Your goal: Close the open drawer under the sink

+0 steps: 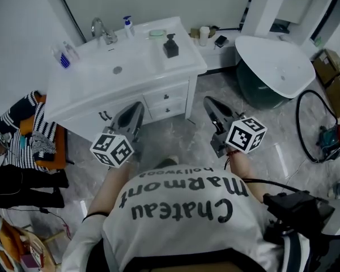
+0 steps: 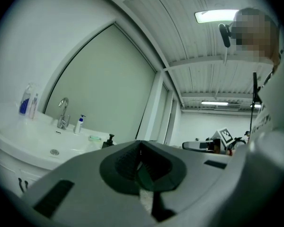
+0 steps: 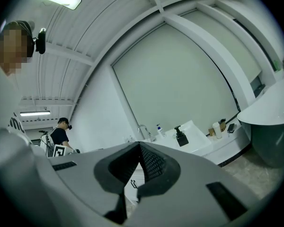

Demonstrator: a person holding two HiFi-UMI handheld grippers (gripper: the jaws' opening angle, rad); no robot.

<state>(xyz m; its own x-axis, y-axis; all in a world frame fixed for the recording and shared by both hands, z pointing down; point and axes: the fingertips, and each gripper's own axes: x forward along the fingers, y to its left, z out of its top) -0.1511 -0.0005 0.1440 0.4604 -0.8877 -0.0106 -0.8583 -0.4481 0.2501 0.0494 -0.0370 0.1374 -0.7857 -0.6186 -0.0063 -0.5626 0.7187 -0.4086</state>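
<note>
Drawer stack (image 1: pixel 166 103) sits at the vanity's right end, below the sink (image 1: pixel 137 67). Both fronts look flush, none jutting out, so closing appears done. Left gripper (image 1: pixel 137 109) and right gripper (image 1: pixel 209 102) hover near the cabinet, jaws pressed together, nothing between them.

In the head view the left gripper (image 1: pixel 137 105) covers part of the cabinet (image 1: pixel 191 95) front, so what lies behind it beside the drawers (image 1: pixel 166 97) cannot be seen. Seen from the right gripper (image 3: pixel 139 145), its own body hides nearly all of that cabinet (one handle (image 3: pixel 133 184) peeks through). Boxes (image 1: pixel 331 75) are cut off at the right edge. The items (image 1: pixel 204 34) on the ledge (image 1: pixel 212 52) are too small to name.
</note>
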